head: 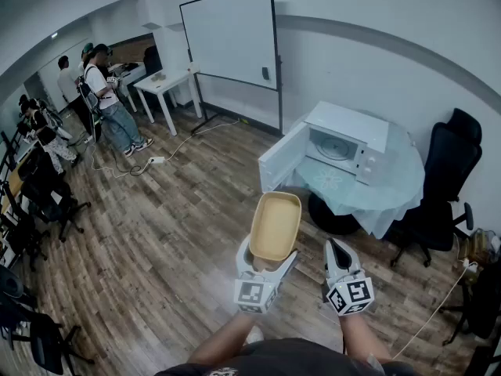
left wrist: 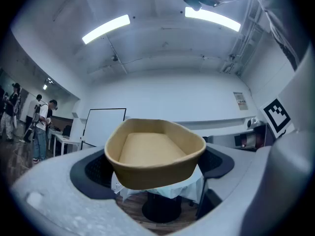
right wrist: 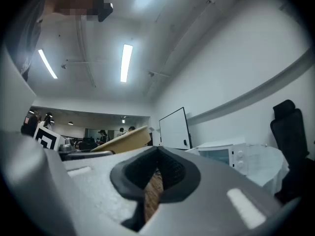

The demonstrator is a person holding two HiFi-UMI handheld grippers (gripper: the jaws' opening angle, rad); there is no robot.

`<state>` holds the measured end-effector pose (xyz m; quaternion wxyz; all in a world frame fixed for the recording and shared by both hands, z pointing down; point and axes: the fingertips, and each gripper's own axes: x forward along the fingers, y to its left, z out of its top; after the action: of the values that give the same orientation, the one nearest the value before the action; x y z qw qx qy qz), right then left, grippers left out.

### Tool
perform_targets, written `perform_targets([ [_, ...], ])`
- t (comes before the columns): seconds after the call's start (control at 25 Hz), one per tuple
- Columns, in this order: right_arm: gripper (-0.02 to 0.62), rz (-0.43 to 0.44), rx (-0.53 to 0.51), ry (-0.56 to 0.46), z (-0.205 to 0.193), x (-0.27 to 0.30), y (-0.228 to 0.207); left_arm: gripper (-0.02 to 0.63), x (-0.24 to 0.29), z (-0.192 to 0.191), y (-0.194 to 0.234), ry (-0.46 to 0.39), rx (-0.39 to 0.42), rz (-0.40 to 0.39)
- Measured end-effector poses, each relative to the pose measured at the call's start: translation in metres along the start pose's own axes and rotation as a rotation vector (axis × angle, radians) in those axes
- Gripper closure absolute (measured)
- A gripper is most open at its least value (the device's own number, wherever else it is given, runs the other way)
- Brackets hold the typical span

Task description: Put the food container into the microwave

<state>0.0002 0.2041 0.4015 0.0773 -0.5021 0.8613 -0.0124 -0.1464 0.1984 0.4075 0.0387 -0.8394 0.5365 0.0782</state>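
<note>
Paperboard by its look, the food container (head: 275, 225) at frame centre seems light and bendable. The left gripper (head: 268, 258) holds its near end between wide jaws; the right gripper (head: 337, 251) is closed and empty. The microwave (head: 344, 143) stands open, upper right.

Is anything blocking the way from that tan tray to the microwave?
Nothing visible does. The food container, held in the left gripper, has only wood floor ahead, and the microwave has its door swung open.
</note>
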Motion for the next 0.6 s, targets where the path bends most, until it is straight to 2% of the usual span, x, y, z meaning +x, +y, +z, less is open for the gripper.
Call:
perform_targets([
  [0.24, 0.594, -0.008, 0.012, 0.030, -0.010, -0.003, 0.004, 0.078, -0.005, -0.005, 0.002, 0.008, -0.005, 0.014],
  [0.6, 0.594, 0.003, -0.011, -0.015, 0.005, 0.008, 0.022, 0.078, -0.007, -0.009, 0.018, 0.016, -0.004, 0.013],
])
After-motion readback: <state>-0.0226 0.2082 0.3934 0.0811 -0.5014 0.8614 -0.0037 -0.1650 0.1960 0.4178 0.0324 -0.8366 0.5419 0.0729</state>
